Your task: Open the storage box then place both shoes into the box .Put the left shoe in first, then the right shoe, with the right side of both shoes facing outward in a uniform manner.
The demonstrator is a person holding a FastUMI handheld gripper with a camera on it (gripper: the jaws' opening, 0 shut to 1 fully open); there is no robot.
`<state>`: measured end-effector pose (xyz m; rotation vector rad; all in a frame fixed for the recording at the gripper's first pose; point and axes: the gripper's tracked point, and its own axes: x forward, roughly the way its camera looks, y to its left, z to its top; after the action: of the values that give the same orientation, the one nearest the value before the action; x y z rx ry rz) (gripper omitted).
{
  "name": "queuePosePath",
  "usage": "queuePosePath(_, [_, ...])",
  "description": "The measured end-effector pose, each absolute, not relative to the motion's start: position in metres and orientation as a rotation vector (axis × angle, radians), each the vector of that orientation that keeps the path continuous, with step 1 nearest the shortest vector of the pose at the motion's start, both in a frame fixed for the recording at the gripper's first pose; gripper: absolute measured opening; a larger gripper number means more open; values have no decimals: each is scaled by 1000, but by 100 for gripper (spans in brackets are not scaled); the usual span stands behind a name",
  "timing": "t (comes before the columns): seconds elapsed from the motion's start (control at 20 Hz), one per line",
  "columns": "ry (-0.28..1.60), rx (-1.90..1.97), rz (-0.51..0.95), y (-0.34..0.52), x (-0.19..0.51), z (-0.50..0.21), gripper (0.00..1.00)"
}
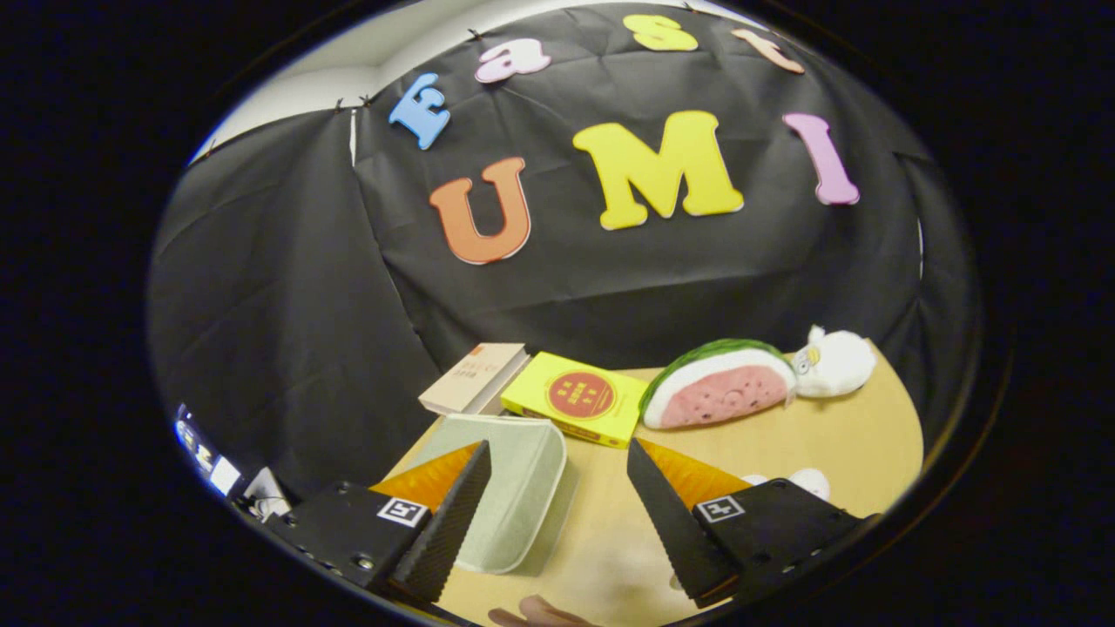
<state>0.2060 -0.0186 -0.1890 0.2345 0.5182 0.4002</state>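
Observation:
My gripper (557,461) is open and held above the wooden table (784,435), with nothing between its fingers. The pale green storage box (514,488) lies just ahead of the left finger and partly behind it, its lid closed. A bit of a white shoe (806,481) peeks out behind the right finger, mostly hidden by it.
Beyond the box lie a beige book (475,376) and a yellow book with a red circle (579,396). Farther right sit a watermelon-slice plush (719,383) and a white plush toy (836,361). A person's fingers (531,614) show below the gripper.

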Motion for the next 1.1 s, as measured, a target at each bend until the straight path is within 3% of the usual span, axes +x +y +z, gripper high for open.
queuePosePath(0.45, [868, 651, 880, 32, 255, -271, 96])
queuePosePath(1.0, [1139, 899, 1158, 73, 261, -317, 94])
queuePosePath(1.1, [1148, 946, 1161, 68, 259, -314, 84])
